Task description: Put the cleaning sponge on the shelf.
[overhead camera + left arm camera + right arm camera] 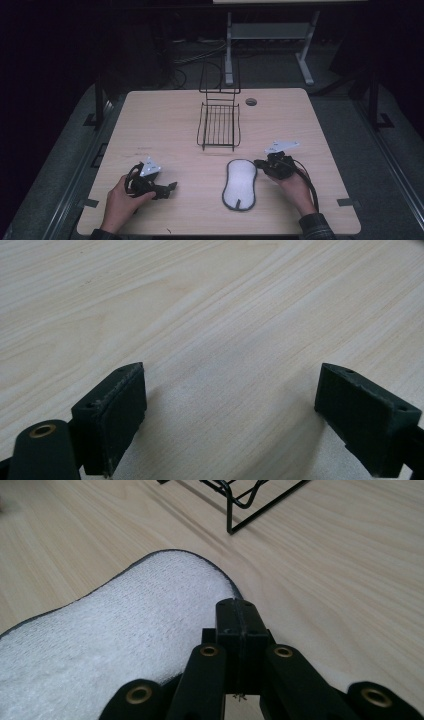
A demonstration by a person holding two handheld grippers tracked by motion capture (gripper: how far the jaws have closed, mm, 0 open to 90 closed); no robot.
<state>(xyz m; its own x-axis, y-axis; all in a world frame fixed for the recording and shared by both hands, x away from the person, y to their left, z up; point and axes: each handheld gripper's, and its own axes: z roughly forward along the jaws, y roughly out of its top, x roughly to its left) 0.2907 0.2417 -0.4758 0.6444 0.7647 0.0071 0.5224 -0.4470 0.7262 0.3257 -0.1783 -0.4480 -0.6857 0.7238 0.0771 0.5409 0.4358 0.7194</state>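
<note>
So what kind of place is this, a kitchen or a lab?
Probably a lab or workshop: a bare wooden table in a dark room, loose cables on the floor behind, and a metal equipment stand.

Your left claw (pixel 172 186) is black, with a pale grey three-cornered plate bolted on top and a black cable looped at its back. Seen along its own length, each jaw ends in a thick black block with a worn, rubbery pad face and a small screw hole on top; a brass-ringed pivot sits on the arm below. Your right claw (pixel 257 163) wears the same grey plate and trails a thick black cable along your forearm. Its black linkage arms carry four brass-ringed pivots. Your right sleeve (pixel 316 226) is dark plaid.
</note>
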